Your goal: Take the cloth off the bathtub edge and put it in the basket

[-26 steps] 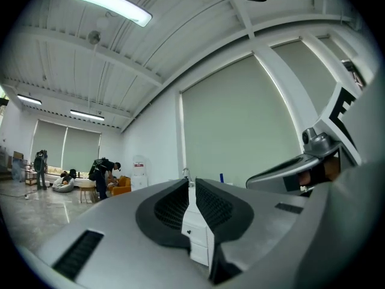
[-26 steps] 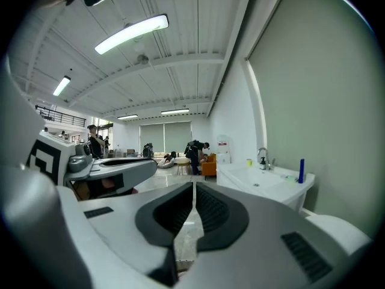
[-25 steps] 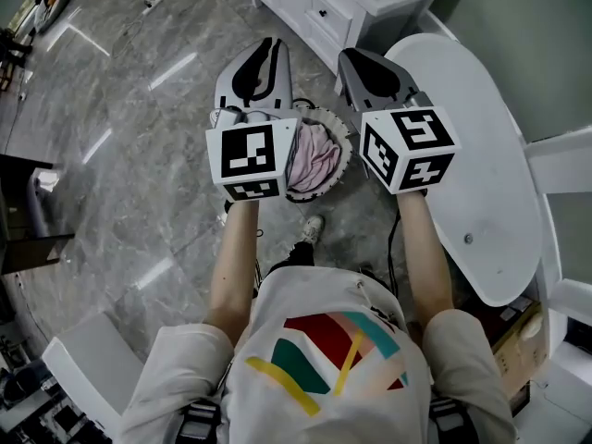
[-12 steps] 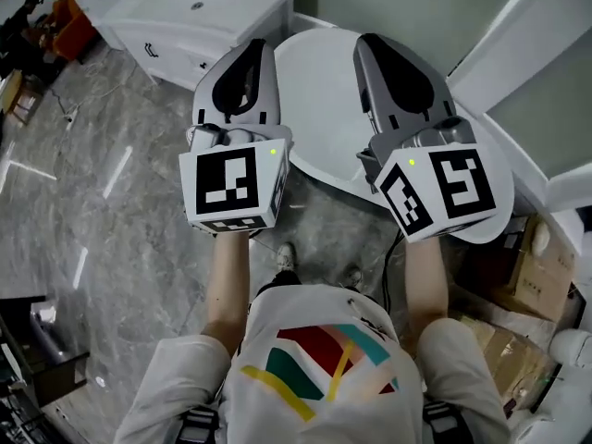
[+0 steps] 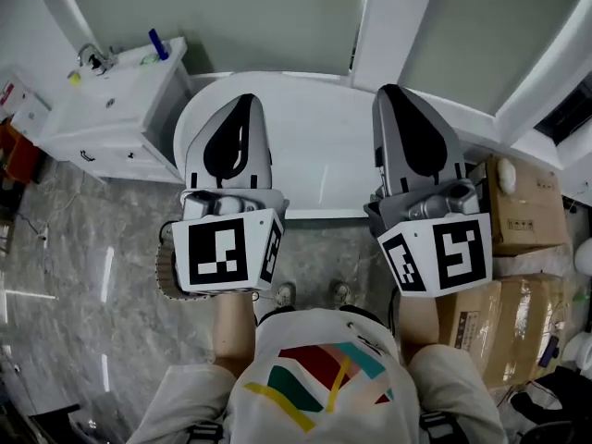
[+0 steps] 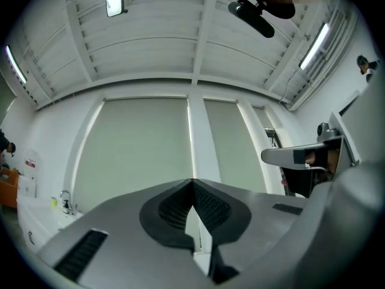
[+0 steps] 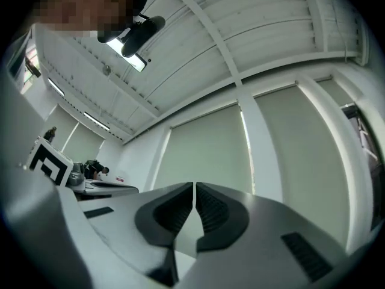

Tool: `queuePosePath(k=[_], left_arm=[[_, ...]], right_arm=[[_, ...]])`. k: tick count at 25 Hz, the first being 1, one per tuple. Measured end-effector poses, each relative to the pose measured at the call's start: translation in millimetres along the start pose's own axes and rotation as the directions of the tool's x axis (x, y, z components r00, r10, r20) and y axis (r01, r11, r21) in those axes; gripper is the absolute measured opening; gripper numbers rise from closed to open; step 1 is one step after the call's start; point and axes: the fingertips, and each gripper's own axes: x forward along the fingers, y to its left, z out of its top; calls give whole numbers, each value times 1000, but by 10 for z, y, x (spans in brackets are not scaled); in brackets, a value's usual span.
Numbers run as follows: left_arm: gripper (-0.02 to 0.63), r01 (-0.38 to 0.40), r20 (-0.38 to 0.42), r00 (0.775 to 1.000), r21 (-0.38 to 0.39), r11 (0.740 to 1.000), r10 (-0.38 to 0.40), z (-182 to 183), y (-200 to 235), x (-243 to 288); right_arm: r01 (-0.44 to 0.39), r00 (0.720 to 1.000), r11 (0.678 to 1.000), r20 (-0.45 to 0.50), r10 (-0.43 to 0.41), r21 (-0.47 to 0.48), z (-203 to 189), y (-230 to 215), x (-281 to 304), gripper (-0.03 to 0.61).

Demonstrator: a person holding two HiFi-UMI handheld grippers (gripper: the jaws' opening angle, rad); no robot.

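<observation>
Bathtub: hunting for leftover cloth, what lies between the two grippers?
Head view: only bare bathtub and grey floor between the left gripper and right gripper; no cloth.

A white oval bathtub (image 5: 324, 146) stands ahead of the person, with pale window blinds (image 5: 259, 17) behind it. A white vanity cabinet with a sink (image 5: 111, 109) stands just left of the tub. Brown cardboard boxes (image 5: 523, 206) are stacked to its right. A round woven basket (image 5: 163, 271) sits on the grey marble floor (image 5: 74, 276) before the tub, to the left.

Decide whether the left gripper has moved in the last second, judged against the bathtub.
Yes. From over the floor beside the bathtub, the left gripper has swung across so its tip lies over the tub's rim; its jaws have just closed, empty.
</observation>
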Motion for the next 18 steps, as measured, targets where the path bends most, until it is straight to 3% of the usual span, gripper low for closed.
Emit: queuePosePath(k=[5, 10, 18], left_arm=[[17, 69, -21, 997, -17, 997, -70, -110, -551, 28], [17, 111, -36, 993, -26, 993, -112, -357, -891, -60], [17, 185, -81, 980, 16, 983, -183, -790, -1250, -141]], right_arm=[[145, 989, 989, -39, -146, -30, -149, -471, -536, 25], [232, 967, 973, -104, -232, -15, -493, -631, -902, 25], [232, 953, 973, -200, -226, 6, -955, -616, -1073, 25]])
